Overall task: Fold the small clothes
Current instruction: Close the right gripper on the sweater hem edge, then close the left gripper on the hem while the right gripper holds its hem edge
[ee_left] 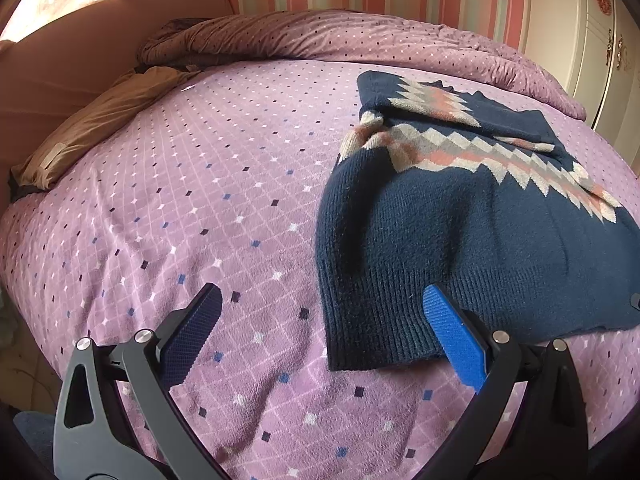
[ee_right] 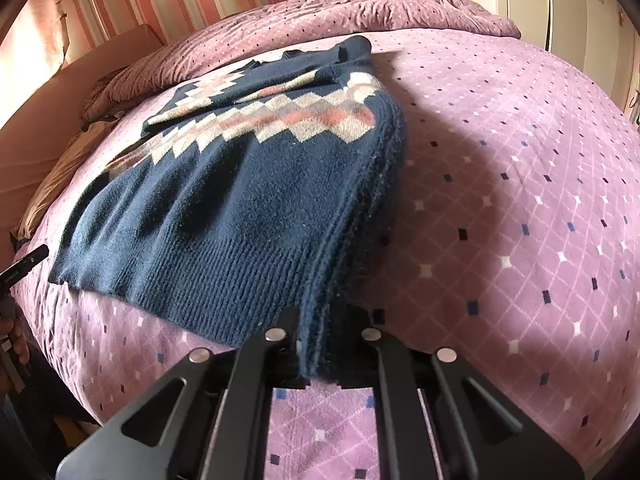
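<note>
A navy knit sweater (ee_left: 460, 232) with a white and pink zigzag band lies on the purple bedspread, partly folded with a sleeve laid across its top. My left gripper (ee_left: 324, 312) is open and empty, just above the sweater's ribbed bottom left corner; its right blue pad (ee_left: 452, 332) overlaps the hem. In the right wrist view the sweater (ee_right: 240, 200) fills the middle. My right gripper (ee_right: 324, 344) is shut on the sweater's folded right hem edge, which bunches between the fingers.
The purple diamond-pattern bedspread (ee_left: 180, 220) covers the bed. A brown pillow (ee_left: 100, 128) lies at the far left by the headboard. A rumpled quilt (ee_left: 320, 36) runs along the back. A white cabinet (ee_left: 600, 40) stands at the right.
</note>
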A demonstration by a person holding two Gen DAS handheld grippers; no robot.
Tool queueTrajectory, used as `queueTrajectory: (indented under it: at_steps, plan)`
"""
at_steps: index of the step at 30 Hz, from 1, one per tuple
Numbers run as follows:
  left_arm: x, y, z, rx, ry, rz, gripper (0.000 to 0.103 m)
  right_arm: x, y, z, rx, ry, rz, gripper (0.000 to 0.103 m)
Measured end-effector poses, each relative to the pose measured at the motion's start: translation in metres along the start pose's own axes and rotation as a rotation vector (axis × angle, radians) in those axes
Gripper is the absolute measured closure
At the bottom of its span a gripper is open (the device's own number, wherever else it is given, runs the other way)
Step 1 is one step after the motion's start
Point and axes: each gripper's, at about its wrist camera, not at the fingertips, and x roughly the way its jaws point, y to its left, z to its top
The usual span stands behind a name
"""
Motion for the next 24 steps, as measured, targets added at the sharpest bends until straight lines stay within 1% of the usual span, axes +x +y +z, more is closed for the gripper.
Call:
queueTrajectory:
  at_steps: [7, 13, 16, 19, 21, 23, 24]
  plan:
    - [0.005, -0.002, -0.004, 0.0, 0.019, -0.015, 0.003, 0.0, 0.0, 0.0, 0.005, -0.001, 0.002, 0.096]
    - [0.015, -0.006, -0.012, -0.007, 0.055, -0.077, 0.003, -0.001, -0.002, 0.0, 0.008, -0.001, 0.009, 0.096]
    - [0.024, -0.004, -0.013, -0.034, 0.083, -0.089, 0.003, -0.001, -0.003, 0.0, 0.012, 0.0, 0.013, 0.096]
    - [0.035, -0.003, -0.015, -0.057, 0.119, -0.103, 0.008, -0.002, -0.003, 0.0, 0.014, 0.001, 0.015, 0.096]
    - [0.041, -0.005, -0.018, -0.062, 0.142, -0.121, 0.021, -0.001, -0.004, 0.0, 0.015, 0.003, 0.016, 0.096]
    - [0.046, -0.01, -0.02, -0.057, 0.165, -0.143, 0.028, -0.001, -0.004, 0.0, 0.018, 0.004, 0.019, 0.096]
    - [0.047, -0.012, -0.021, -0.052, 0.163, -0.143, 0.032, 0.0, -0.004, 0.0, 0.018, 0.004, 0.02, 0.096]
